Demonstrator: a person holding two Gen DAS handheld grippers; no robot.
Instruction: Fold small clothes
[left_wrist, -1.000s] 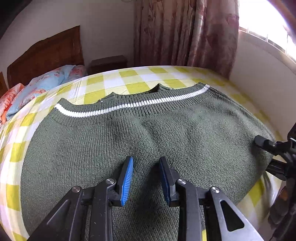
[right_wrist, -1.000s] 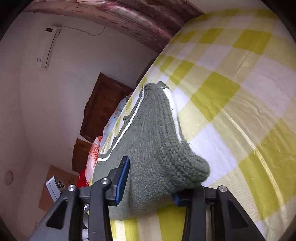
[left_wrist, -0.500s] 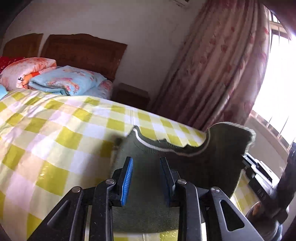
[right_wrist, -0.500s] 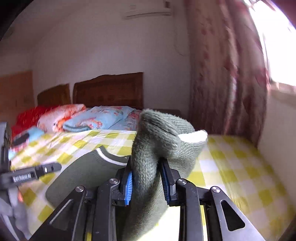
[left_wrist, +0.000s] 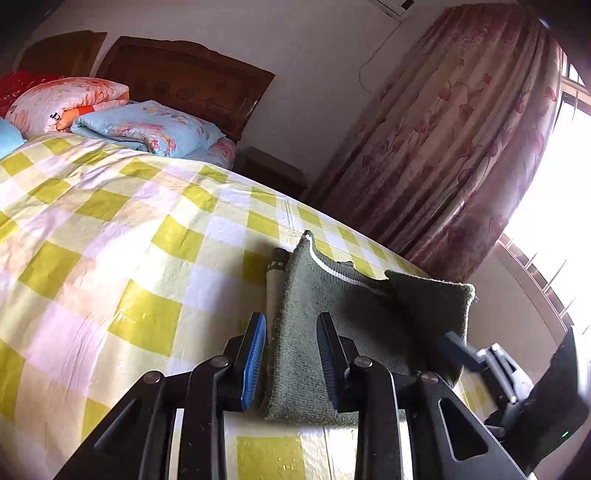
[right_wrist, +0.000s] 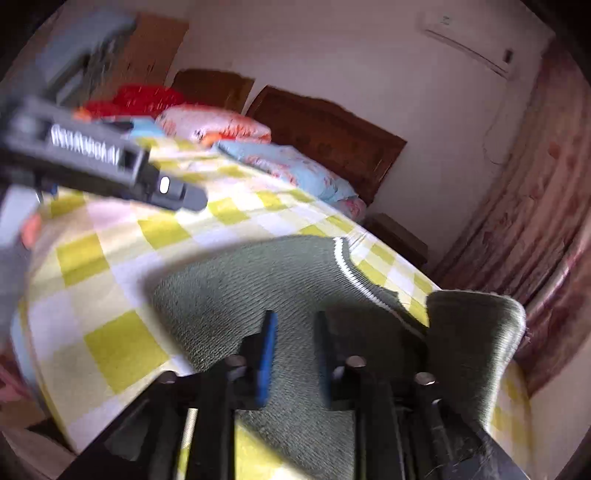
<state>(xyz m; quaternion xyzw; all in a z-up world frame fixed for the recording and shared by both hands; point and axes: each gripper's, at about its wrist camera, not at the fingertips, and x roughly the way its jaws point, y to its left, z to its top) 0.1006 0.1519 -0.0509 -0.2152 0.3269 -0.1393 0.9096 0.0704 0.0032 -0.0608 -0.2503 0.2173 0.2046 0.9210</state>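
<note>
Left wrist view: green sweater (left_wrist: 354, 306) lies part-folded on the checked bed (left_wrist: 110, 258), dead ahead at 12 o'clock. Its long axis runs from the near edge away toward 1 o'clock, where the white stripe (left_wrist: 332, 271) sits. Left gripper (left_wrist: 291, 354) is only partly open and straddles the sweater's left folded edge. The fabric sits in the gap, but the pads don't look pressed on it, so I read no grip. Right wrist view is blurred: right gripper (right_wrist: 293, 343) has its jaws apart over the middle of the sweater, with nothing visibly pinched between them. One flap (right_wrist: 476, 332) stands up off the bed at its 2 o'clock, outside the right finger. That flap is the key relation: it is nearest the right gripper and across the sweater from the left one. My guess is the right side lays it flat toward 10 o'clock while the left stays on its edge.
</note>
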